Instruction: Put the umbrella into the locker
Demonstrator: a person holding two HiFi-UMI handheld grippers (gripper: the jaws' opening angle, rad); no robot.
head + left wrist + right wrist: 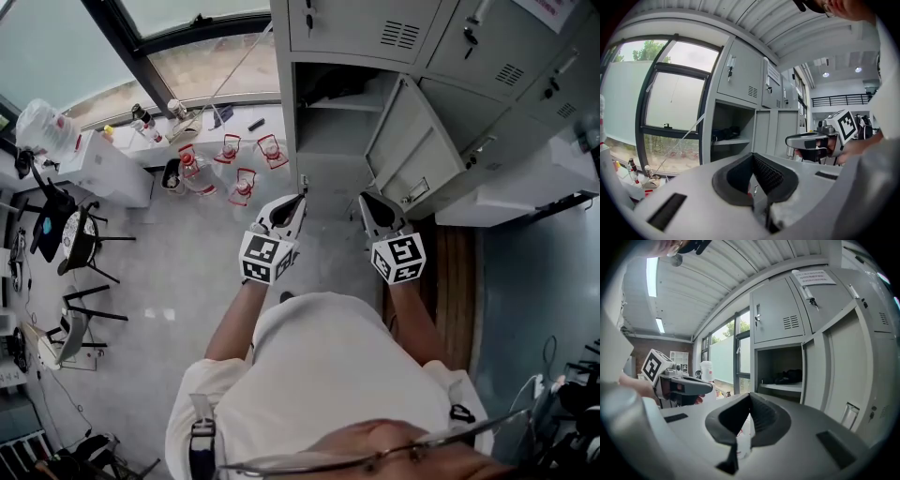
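The grey locker (323, 141) stands with its door (412, 150) swung out to the right. A black folded umbrella (725, 133) lies on the shelf inside the open compartment; the right gripper view shows this umbrella (787, 377) too, and from the head view it is a dark shape (328, 86). My left gripper (301, 199) is shut and holds nothing, level in front of the opening. My right gripper (366, 200) hangs beside it near the door, its pads meeting with nothing between them. Each gripper view shows the other gripper: the right one (806, 139) and the left one (689, 386).
Several bottles with red frames (234, 169) stand by the window to the left of the locker. A white table (112, 169) and black chairs (80, 244) are farther left. A white counter (525, 187) and more closed locker doors (506, 47) are on the right.
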